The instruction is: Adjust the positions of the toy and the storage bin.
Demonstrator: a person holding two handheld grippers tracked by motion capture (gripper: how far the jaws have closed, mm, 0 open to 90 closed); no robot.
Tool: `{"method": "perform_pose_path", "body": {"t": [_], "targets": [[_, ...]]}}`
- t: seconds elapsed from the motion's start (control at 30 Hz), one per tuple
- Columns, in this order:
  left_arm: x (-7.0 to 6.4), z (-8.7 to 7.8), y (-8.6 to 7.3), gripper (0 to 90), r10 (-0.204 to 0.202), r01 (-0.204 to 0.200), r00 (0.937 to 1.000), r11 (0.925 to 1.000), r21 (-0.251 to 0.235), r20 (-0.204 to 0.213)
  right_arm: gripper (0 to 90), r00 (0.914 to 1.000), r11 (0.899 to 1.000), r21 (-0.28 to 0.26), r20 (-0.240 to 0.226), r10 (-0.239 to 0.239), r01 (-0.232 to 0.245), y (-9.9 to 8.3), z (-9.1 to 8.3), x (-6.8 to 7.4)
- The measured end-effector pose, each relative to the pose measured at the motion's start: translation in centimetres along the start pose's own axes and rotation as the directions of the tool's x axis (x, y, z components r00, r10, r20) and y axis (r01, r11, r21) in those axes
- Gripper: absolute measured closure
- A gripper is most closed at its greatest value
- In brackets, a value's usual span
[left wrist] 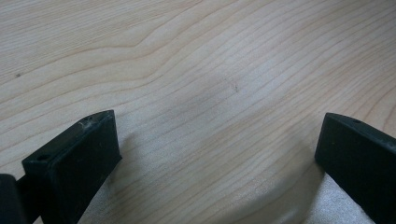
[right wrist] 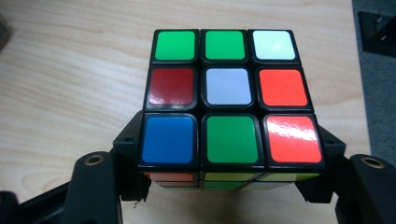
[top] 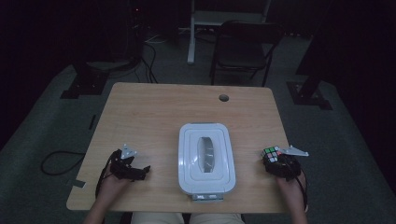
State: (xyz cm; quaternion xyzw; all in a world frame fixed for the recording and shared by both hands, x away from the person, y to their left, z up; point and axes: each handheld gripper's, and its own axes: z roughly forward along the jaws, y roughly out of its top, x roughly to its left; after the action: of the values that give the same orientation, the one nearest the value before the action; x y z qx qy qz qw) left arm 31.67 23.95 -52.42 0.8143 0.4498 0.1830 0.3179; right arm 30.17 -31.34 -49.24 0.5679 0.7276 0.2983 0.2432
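Here the right gripper (right wrist: 229,186) clamps a puzzle cube (right wrist: 229,98) by two opposite sides, near the right edge of the table (top: 149,112). Judging by its look, the cube is light, rigid plastic with glossy stickers that may slip, and its layers can twist, so flat opposite faces suit best. The left gripper (left wrist: 217,154) stands wide apart and empty near the left edge. A white lidded box (top: 205,158) sits centrally. No writing is legible.

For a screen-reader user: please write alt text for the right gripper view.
A scrambled puzzle cube sits clamped between the right claw's two black jaws above a light wooden table. Its top face shows green, white, red, orange and blue stickers.
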Motion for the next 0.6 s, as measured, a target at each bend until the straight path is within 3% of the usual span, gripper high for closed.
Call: {"method": "perform_pose_path", "body": {"t": [0.33, 0.6], "targets": [[0.0, 0.0, 0.0, 0.6, 0.001, -0.001, 1.0000, 1.0000, 0.000, 0.001, 33.8, 0.9997, 0.999, 0.030, 0.012, 0.021, -0.021, -2.0, 0.0, -0.2], [0.0, 0.0, 0.0, 0.5, 0.001, -0.001, 1.0000, 1.0000, 0.000, 0.001, 33.5, 0.9990, 0.999, 0.006, -0.007, 0.043, -0.043, -2.6, 0.1, -0.4]]}}
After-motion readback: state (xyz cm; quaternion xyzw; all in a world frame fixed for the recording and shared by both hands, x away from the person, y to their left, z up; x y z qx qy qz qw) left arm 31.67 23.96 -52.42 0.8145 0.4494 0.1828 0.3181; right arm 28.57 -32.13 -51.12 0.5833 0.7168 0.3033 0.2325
